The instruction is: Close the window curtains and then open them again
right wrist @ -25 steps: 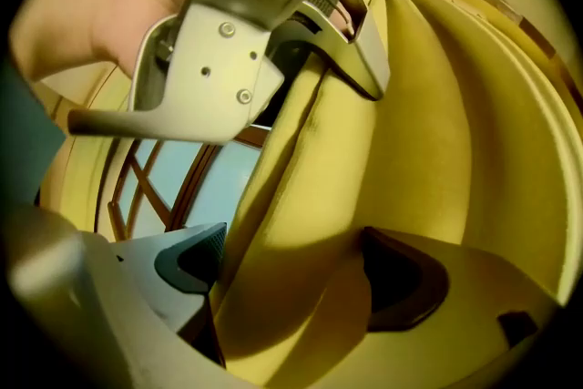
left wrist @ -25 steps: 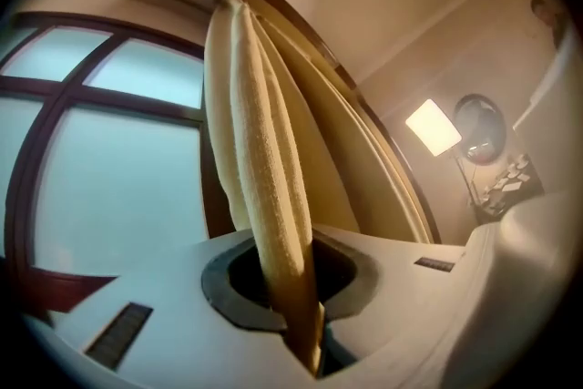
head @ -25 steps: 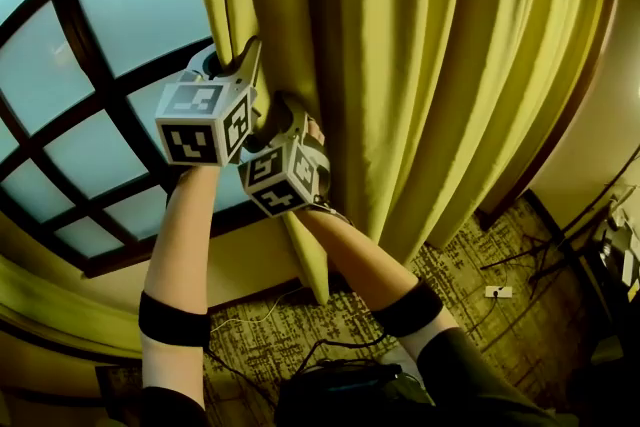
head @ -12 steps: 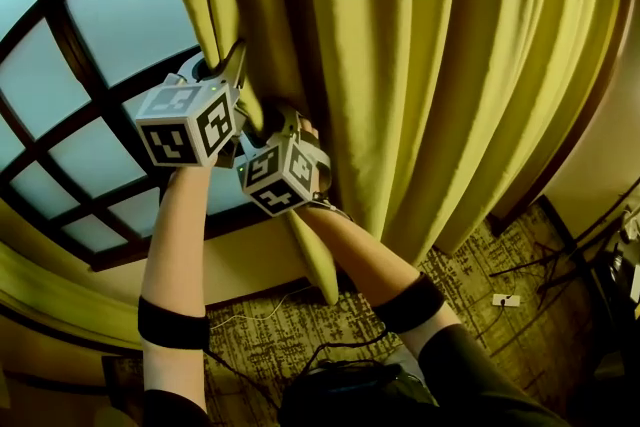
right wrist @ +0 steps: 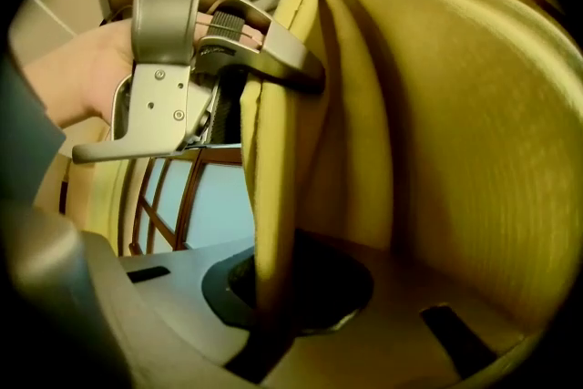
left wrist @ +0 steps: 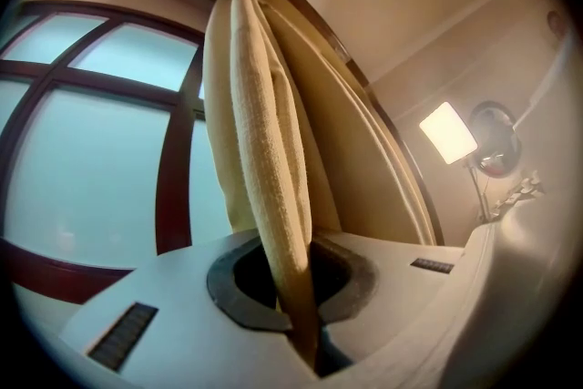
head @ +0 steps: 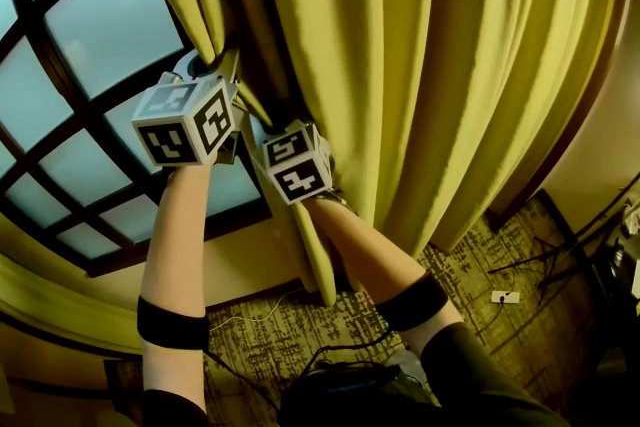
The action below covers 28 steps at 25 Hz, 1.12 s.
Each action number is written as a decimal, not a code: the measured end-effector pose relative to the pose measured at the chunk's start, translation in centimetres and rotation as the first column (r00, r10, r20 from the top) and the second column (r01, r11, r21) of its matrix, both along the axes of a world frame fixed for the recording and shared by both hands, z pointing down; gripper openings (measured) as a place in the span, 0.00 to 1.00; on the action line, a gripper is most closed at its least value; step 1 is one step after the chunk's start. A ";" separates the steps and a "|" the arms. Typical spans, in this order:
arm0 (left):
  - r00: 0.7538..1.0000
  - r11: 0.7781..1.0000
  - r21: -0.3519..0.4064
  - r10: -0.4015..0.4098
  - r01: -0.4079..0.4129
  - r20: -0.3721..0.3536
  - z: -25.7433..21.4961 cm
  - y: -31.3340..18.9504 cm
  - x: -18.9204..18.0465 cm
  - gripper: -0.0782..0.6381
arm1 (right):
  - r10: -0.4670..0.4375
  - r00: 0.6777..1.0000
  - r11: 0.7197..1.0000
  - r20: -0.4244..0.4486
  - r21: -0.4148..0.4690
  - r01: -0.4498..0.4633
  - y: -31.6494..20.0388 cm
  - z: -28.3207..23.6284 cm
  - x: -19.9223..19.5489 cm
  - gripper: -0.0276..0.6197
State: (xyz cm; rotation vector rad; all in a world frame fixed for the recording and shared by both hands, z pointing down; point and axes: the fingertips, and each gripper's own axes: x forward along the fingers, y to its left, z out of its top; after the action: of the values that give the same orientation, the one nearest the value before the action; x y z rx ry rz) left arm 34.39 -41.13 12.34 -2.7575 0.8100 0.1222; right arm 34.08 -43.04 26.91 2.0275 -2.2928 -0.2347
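The yellow-green curtain hangs bunched at the right of the dark-framed window. My left gripper is shut on the curtain's leading edge; in the left gripper view that fold runs down into the closed jaws of the left gripper. My right gripper sits just below and to the right, with its tips buried in the folds. Its jaws have just been closing, and in the right gripper view the right gripper pinches a curtain fold. The left gripper shows above it on the same edge.
Patterned carpet with loose cables and a wall outlet lies below. A curved wall ledge runs under the window. In the left gripper view a bright lamp stands at the right.
The curtain's leading edge has shifted left across the window panes with both grippers on it. The right gripper's marker cube has rolled and risen slightly.
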 end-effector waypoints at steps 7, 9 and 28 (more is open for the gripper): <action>1.000 1.000 0.015 -0.019 0.019 -0.025 -0.5 1.2 7.0 0.12 | -0.025 0.998 1.000 0.050 0.010 0.025 1.5 -0.7 6.5 0.09; 0.999 0.999 0.022 -0.026 0.027 -0.031 -0.9 1.9 9.7 0.12 | -0.032 0.998 0.999 0.059 0.016 0.031 2.1 -1.2 9.2 0.09; 0.992 0.994 0.088 -0.050 0.060 -0.113 -7.5 8.5 27.1 0.12 | 0.017 0.996 0.993 0.085 0.111 -0.027 8.5 -6.5 29.2 0.09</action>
State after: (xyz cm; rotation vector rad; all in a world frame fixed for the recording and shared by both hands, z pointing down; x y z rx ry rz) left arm 61.46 -32.61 4.83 -2.6592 0.8848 0.2967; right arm 63.29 -34.55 20.45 2.1547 -2.3554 -0.2882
